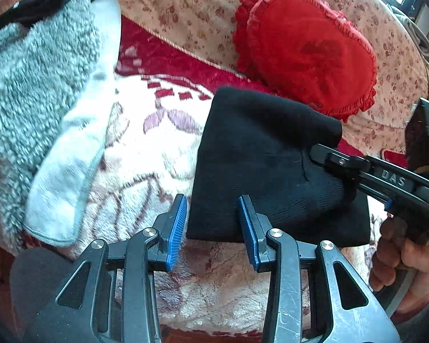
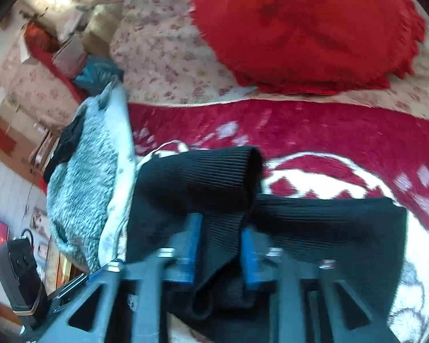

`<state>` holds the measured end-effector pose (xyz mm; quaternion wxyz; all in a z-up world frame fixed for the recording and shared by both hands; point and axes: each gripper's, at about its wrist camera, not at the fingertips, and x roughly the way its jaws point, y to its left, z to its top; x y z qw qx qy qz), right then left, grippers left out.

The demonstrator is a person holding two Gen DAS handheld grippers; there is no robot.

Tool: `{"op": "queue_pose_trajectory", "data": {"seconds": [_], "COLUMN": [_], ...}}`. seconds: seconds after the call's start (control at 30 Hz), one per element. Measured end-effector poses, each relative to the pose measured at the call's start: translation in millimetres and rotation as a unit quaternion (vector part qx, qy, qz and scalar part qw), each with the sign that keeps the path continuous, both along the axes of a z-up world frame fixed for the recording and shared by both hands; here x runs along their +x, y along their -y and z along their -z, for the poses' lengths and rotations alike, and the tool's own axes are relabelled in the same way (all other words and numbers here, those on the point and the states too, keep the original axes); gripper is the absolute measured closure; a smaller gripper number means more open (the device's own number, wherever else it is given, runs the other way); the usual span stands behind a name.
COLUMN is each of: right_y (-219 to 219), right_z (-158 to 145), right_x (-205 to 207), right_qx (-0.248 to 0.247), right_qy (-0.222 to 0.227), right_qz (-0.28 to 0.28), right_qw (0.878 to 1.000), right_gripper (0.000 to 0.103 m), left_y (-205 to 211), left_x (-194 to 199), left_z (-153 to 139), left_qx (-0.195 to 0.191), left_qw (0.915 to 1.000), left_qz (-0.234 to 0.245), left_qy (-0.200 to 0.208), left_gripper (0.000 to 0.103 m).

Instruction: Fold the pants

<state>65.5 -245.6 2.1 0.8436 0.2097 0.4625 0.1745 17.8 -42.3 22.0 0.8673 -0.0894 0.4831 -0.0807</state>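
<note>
- Far left on the bed lies a grey fleece blanket (image 1: 40, 85) with a pale towel-like cloth (image 1: 71, 171) along its edge; neither is part of the job.
- The left gripper (image 1: 211, 228) hovers just short of the near edge of the black pants (image 1: 251, 154), its blue pads spread wide with nothing between them (the near left corner of the cloth sits right in front of the gap).
- The pants lie already folded into a compact bundle on the red-and-white plush bedspread (image 1: 146, 148), their long side running left to right across the bed.
- The right gripper (image 2: 218, 245) comes in from the right and is closed down on a raised fold of the knit, which bunches between its pads.
- That makes the right hand (image 1: 403, 260) the one in control; the left looks nearest to the free corner, so I'd guess it takes that next.
- Behind, against the floral quilt (image 1: 186, 14), rests a red heart-shaped cushion (image 1: 309, 54).
</note>
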Motion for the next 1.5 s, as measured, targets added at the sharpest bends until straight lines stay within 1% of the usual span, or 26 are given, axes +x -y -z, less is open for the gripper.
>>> {"op": "queue_pose_trajectory", "data": {"seconds": [0.03, 0.13, 0.17, 0.2, 0.23, 0.27, 0.3, 0.37, 0.4, 0.5, 0.57, 0.63, 0.67, 0.77, 0.83, 0.87, 0.97, 1.07, 1.1, 1.13, 1.17, 1.2, 1.23, 1.3, 1.37, 1.5], "right_y": [-1.0, 8.3, 13.6, 20.5, 29.3, 37.5, 48.9, 63.5, 73.4, 91.5, 95.1, 97.1, 99.3, 102.4, 98.0, 91.0, 66.8, 57.2, 55.9, 54.7, 54.5, 56.1, 57.0, 60.0, 60.7, 56.8], "right_z": [-7.6, -35.0, -44.5, -54.2, -62.1, -66.5, -68.8, -65.4, -56.8, -24.1, -13.2, -19.6, -27.6, -50.4, -61.3, -63.7, -51.8, -30.5, -21.7, -13.2, -9.5, -6.6, -4.9, -4.6, -7.4, -23.7], "right_x": [-3.5, -18.8, -25.6, -34.0, -42.5, -48.6, -56.5, -64.7, -66.8, -60.1, -55.4, -55.3, -56.6, -61.8, -62.8, -61.0, -41.8, -21.8, -14.2, -8.0, -5.1, -3.1, -1.0, 4.2, 5.7, -12.0], "right_qx": [-0.001, 0.013, 0.012, 0.006, 0.0, -0.006, -0.017, -0.053, -0.081, -0.105, -0.108, -0.104, -0.116, -0.145, -0.141, -0.136, -0.133, -0.146, -0.154, -0.163, -0.166, -0.169, -0.17, -0.162, -0.157, -0.156], "right_qy": [0.013, 0.047, 0.058, 0.07, 0.079, 0.083, 0.081, 0.071, 0.054, 0.002, -0.019, -0.015, -0.005, 0.026, 0.048, 0.06, 0.053, 0.037, 0.027, 0.019, 0.019, 0.028, 0.034, 0.027, 0.018, 0.019], "right_qz": [-0.004, -0.016, -0.019, -0.019, -0.015, -0.01, -0.003, 0.011, 0.024, 0.04, 0.054, 0.058, 0.066, 0.089, 0.08, 0.063, 0.021, 0.016, 0.013, 0.01, 0.009, 0.008, 0.006, 0.006, 0.004, -0.002], "right_qw": [1.0, 0.999, 0.998, 0.997, 0.997, 0.997, 0.997, 0.996, 0.995, 0.994, 0.993, 0.993, 0.991, 0.985, 0.986, 0.987, 0.99, 0.988, 0.988, 0.986, 0.986, 0.985, 0.985, 0.986, 0.987, 0.988], "right_gripper": [0.093, 0.094, 0.094, 0.094, 0.094, 0.094, 0.094, 0.094, 0.094, 0.092, 0.091, 0.082, 0.081, 0.081, 0.081, 0.081, 0.081, 0.081, 0.081, 0.081, 0.081, 0.081, 0.081, 0.081, 0.081, 0.081], "left_y": [-0.7, -0.1, 1.2, 5.1, 7.8, 11.8, 18.8, 30.1, 38.3, 58.8, 63.7, 62.7, 61.5, 60.5, 65.1, 70.5, 85.3, 94.1, 94.6, 94.0, 93.1, 91.2, 90.8, 87.9, 86.8, 87.7], "left_x": [0.2, -2.8, -3.4, -3.7, -3.8, -4.1, -3.5, -1.1, 0.5, 5.6, 4.7, 6.8, 8.3, 19.2, 27.7, 31.7, 42.2, 55.4, 59.6, 60.8, 61.4, 62.6, 62.9, 64.1, 63.3, 56.9], "left_z": [-4.6, -25.0, -30.4, -35.5, -37.1, -37.3, -35.6, -28.6, -22.1, -3.0, -3.6, -10.3, -14.0, -22.9, -23.9, -22.8, -16.1, -1.4, 5.2, 8.5, 10.1, 12.2, 13.5, 15.0, 14.3, 11.0], "left_qx": [-0.001, -0.001, 0.0, -0.002, -0.004, -0.006, -0.004, 0.002, 0.006, 0.026, 0.043, 0.046, 0.046, 0.053, 0.05, 0.051, 0.063, 0.081, 0.081, 0.078, 0.077, 0.077, 0.075, 0.064, 0.063, 0.073], "left_qw": [1.0, 0.9996, 0.9993, 0.9991, 0.999, 0.9989, 0.9989, 0.9989, 0.9988, 0.998, 0.9975, 0.9972, 0.9972, 0.997, 0.9972, 0.997, 0.9959, 0.9951, 0.9953, 0.9957, 0.996, 0.9963, 0.9966, 0.9975, 0.9975, 0.9967], "left_qz": [0.0, 0.0, 0.001, 0.006, 0.01, 0.015, 0.02, 0.032, 0.04, 0.057, 0.057, 0.058, 0.055, 0.047, 0.048, 0.052, 0.059, 0.056, 0.054, 0.05, 0.044, 0.035, 0.031, 0.028, 0.029, 0.033], "left_qy": [0.005, 0.03, 0.037, 0.043, 0.045, 0.045, 0.043, 0.035, 0.029, -0.003, 0.006, 0.015, 0.019, 0.031, 0.029, 0.028, 0.027, 0.01, 0.003, 0.004, 0.009, 0.014, 0.014, 0.012, 0.01, 0.014], "left_gripper": [0.068, 0.068, 0.066, 0.064, 0.06, 0.058, 0.058, 0.058, 0.058, 0.058, 0.058, 0.058, 0.058, 0.058, 0.058, 0.058, 0.058, 0.058, 0.057, 0.053, 0.045, 0.041, 0.038, 0.038, 0.038, 0.038]}}
